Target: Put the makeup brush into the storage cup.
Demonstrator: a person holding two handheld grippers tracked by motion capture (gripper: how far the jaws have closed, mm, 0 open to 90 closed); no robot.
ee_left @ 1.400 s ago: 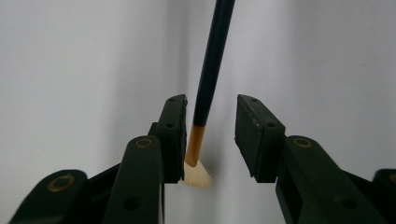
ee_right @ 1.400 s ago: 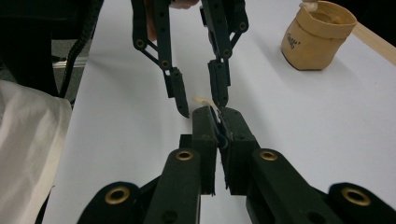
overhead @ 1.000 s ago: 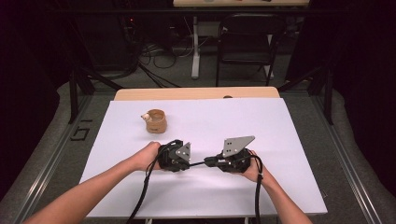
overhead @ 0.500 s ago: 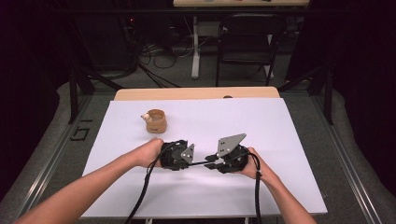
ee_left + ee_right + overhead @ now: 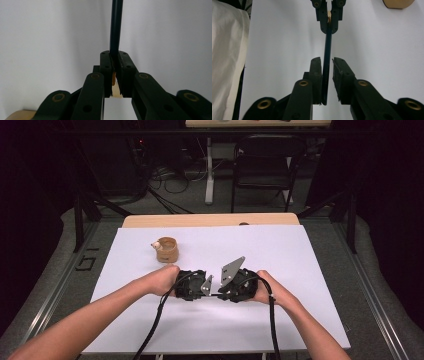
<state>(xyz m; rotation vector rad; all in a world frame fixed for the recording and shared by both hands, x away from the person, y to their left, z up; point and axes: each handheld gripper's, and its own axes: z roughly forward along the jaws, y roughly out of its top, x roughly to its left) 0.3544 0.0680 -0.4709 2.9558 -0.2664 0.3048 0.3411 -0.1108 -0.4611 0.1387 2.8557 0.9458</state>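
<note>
Dark thin rod (image 5: 327, 67) spans between the two tools, in front of the wooden cup (image 5: 167, 249). Left hand-held gripper (image 5: 114, 58) pinches one end tight. Right hand-held gripper (image 5: 327, 62) has its jaws slightly spread around the other end, one pad touching, not clamped. Judged mid-handover: the right grip is unfinished. Both hover low over the white desk (image 5: 310, 270).

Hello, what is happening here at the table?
A person holds two grippers facing each other over the white table. The left gripper is shut on one end of a thin dark stick. The right gripper has its jaws around the other end, not yet closed. A small wooden cup stands apart.
</note>
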